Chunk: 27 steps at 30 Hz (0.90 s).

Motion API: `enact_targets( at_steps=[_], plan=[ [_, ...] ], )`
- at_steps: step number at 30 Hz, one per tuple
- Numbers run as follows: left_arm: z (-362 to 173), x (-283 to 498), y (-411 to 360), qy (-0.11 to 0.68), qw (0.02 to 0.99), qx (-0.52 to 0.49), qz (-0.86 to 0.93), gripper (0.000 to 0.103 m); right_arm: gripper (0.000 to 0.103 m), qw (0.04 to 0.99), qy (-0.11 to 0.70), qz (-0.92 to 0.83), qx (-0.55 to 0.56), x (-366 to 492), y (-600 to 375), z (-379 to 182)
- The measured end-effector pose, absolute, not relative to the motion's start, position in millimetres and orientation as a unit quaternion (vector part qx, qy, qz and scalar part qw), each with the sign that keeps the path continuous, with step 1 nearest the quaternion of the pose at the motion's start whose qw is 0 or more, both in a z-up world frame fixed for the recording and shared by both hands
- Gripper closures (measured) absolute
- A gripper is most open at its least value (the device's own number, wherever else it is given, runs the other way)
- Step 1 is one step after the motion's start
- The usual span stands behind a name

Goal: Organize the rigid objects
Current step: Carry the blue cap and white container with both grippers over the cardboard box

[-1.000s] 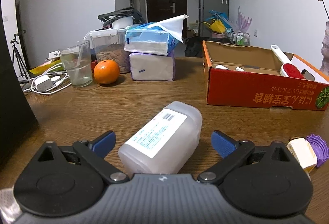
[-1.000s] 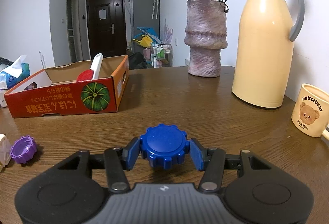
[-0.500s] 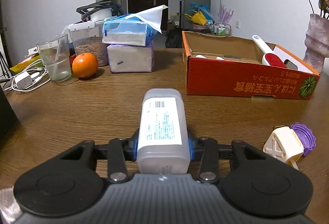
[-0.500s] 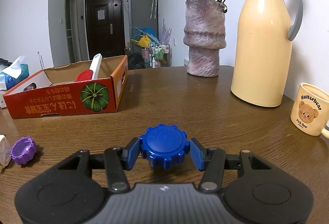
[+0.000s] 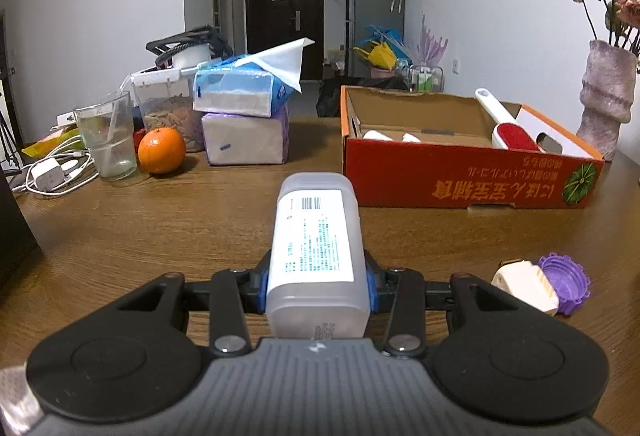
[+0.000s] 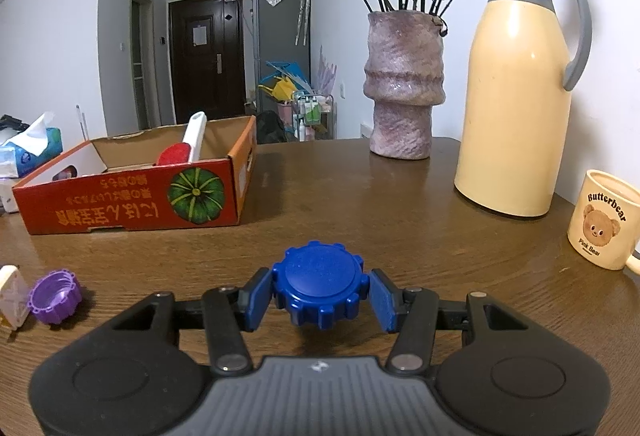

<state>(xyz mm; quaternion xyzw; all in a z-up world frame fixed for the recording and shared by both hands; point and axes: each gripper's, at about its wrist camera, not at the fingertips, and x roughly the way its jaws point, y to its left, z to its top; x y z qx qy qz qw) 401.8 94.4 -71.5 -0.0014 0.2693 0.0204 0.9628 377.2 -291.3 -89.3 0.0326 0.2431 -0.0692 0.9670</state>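
Note:
My left gripper (image 5: 316,288) is shut on a translucent white bottle (image 5: 316,232) with a printed label, which points straight away from me over the wooden table (image 5: 160,228). My right gripper (image 6: 319,298) is shut on a blue ridged cap (image 6: 318,276) just above the table. Ahead stands a red cardboard box (image 5: 472,180) (image 6: 132,204), open at the top, with a red lint brush (image 5: 510,130) and small white items in it. A purple cap (image 5: 566,282) (image 6: 54,296) and a cream block (image 5: 524,286) lie on the table between the two grippers.
At the back left stand a glass (image 5: 106,136), an orange (image 5: 162,150), stacked tissue packs (image 5: 244,124) and a charger with cables (image 5: 48,172). To the right are a vase (image 6: 404,88), a cream thermos jug (image 6: 516,96) and a bear mug (image 6: 604,220).
The left jaws have shut on the bottle, which turned from slanted to straight along the fingers. The left view swung slightly. The right gripper and blue cap have not moved.

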Motion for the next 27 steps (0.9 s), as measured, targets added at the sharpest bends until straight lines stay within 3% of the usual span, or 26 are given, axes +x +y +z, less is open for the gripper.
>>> enact_targets(
  at_steps=[27],
  plan=[
    [-39.0, 375.3, 31.3, 0.231, 0.972, -0.033, -0.025, 0.061, 0.051, 0.976, 0.207, 0.021, 0.057, 364.6, -224.8, -71.6]
  ],
)
